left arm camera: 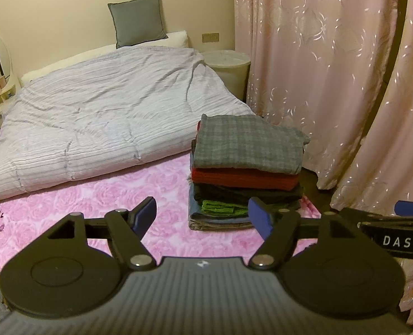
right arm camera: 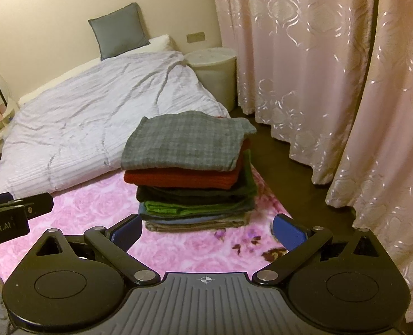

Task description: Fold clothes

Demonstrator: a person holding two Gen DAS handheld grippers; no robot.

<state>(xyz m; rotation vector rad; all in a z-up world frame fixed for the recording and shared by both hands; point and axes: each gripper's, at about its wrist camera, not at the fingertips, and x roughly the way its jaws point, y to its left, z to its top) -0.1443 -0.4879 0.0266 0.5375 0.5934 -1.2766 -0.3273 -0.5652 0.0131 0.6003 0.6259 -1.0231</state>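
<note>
Jaws of both grippers gape empty; clothes stack point(right arm camera: 191, 167) ahead.

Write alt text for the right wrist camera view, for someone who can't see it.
A neat stack of folded clothes, grey plaid on top, then red, black and green layers, sits on a pink floral blanket ahead of the open, empty right claw. A rumpled pale grey duvet lies behind; pink patterned curtains hang right.

A stack of folded clothes point(right arm camera: 192, 173) sits on the pink floral blanket point(right arm camera: 94, 203) near the bed's corner: a grey plaid piece point(right arm camera: 186, 145) on top, then red point(right arm camera: 178, 178), black, green point(right arm camera: 167, 208), and what looks like blue and grey-brown layers beneath.
</note>
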